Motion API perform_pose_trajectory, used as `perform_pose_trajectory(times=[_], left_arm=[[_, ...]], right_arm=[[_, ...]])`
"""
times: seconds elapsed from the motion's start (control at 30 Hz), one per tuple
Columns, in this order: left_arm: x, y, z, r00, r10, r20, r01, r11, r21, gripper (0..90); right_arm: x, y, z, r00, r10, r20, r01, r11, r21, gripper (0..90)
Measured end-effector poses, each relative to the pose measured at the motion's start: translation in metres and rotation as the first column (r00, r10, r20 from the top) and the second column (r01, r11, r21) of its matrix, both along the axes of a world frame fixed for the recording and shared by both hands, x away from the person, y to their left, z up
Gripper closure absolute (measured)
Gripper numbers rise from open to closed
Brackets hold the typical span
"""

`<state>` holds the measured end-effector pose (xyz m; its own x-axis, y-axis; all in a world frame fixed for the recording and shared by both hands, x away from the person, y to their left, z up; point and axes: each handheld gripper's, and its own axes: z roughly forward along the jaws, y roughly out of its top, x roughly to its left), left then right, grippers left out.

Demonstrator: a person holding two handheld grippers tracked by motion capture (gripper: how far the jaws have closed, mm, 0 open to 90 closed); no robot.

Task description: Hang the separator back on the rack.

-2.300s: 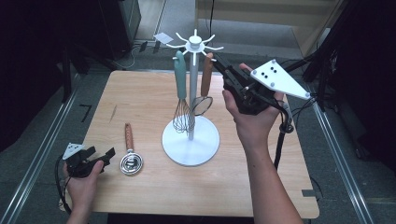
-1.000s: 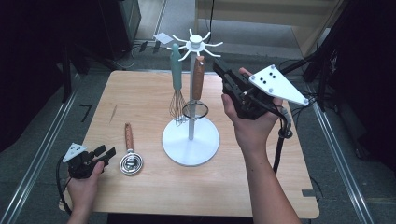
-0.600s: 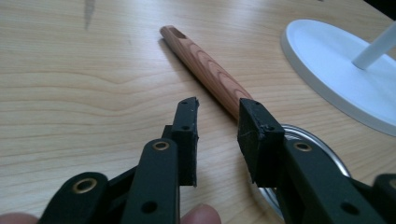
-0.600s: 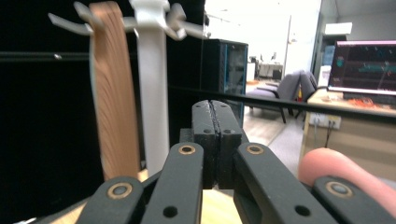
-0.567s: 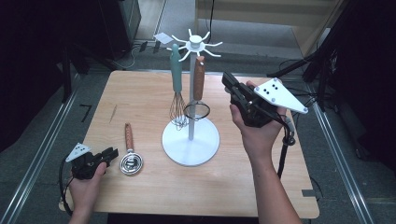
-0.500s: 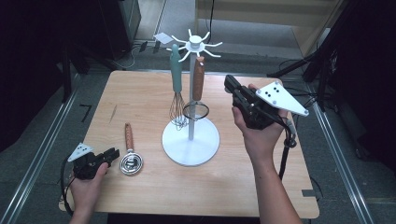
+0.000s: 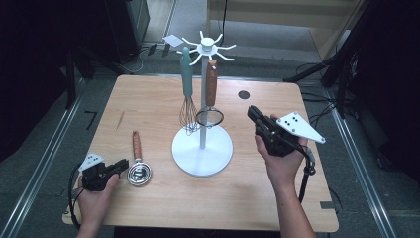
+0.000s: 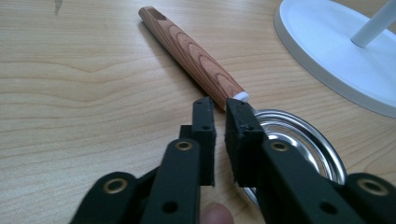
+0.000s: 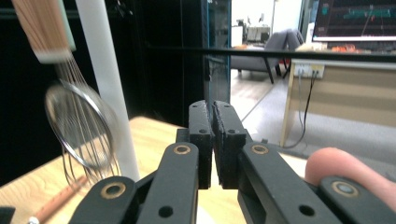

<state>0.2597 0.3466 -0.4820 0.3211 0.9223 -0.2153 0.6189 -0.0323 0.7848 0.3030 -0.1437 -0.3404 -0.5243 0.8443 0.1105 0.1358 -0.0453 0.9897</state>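
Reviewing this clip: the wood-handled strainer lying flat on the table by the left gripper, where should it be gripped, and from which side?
Probably the wooden handle of the strainer, taken from above with the jaws across it. It lies flat, straight and narrow, clear of the white stand's base. The round metal bowl looks too wide and shallow to pinch.

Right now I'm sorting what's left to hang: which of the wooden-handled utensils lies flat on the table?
The wooden-handled steel strainer beside the left gripper lies flat; the other wooden-handled mesh strainer hangs from the white stand.

The strainer (image 9: pixel 81 135) beside the white pole (image 9: pixel 109 88) is blurring; the left gripper (image 8: pixel 219 140) is hiding part of the spoon bowl (image 8: pixel 299 144).
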Motion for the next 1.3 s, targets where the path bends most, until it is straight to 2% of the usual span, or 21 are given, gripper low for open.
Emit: perform_pose_trajectory(times=[0.13,0.27,0.5,0.6,0.63,0.77,0.9,1.1,1.17,1.3], left_arm=[[0.001,0.000,0.000,1.0000,0.001,-0.007,-0.001,1.0000,-0.005,89.9],[0.001,0.000,-0.001,0.9998,-0.011,-0.017,0.011,0.9999,-0.002,90.0],[0.002,-0.001,-0.002,0.9996,-0.012,-0.027,0.012,0.9999,0.012,90.0],[0.002,-0.001,-0.002,0.9995,-0.013,-0.030,0.013,0.9999,0.010,89.4],[0.002,-0.002,-0.003,0.9992,-0.016,-0.036,0.016,0.9998,0.007,88.1],[0.003,-0.002,-0.003,0.9993,-0.011,-0.036,0.011,0.9999,0.007,86.1],[0.005,-0.003,-0.005,0.9987,-0.021,-0.046,0.022,0.9996,0.017,85.6],[0.004,-0.006,-0.005,0.9974,-0.047,-0.053,0.048,0.9987,0.014,84.4],[0.003,-0.006,-0.004,0.9971,-0.055,-0.053,0.056,0.9983,0.018,84.0],[0.002,-0.009,-0.004,0.9962,-0.069,-0.054,0.070,0.9973,0.023,83.4]], right_arm=[[-0.005,-0.005,-0.019,0.9993,-0.003,-0.039,0.003,1.000,-0.011,87.0],[-0.011,-0.010,-0.040,0.9968,-0.003,-0.079,0.001,1.000,-0.030,86.0],[-0.020,-0.020,-0.080,0.9863,-0.010,-0.165,0.003,0.999,-0.043,82.8],[-0.021,-0.023,-0.087,0.9841,-0.016,-0.177,0.008,0.999,-0.044,81.8],[-0.023,-0.024,-0.095,0.9821,-0.024,-0.187,0.015,0.999,-0.051,79.8],[-0.025,-0.024,-0.103,0.9800,-0.022,-0.198,0.009,0.998,-0.062,77.8],[-0.033,-0.024,-0.118,0.9724,-0.012,-0.233,-0.008,0.996,-0.086,75.5],[-0.043,-0.033,-0.125,0.9685,-0.033,-0.247,0.010,0.995,-0.094,74.4],[-0.047,-0.036,-0.128,0.9652,-0.038,-0.259,0.017,0.997,-0.082,74.4],[-0.052,-0.037,-0.137,0.9570,-0.040,-0.287,0.014,0.996,-0.092,74.4]])
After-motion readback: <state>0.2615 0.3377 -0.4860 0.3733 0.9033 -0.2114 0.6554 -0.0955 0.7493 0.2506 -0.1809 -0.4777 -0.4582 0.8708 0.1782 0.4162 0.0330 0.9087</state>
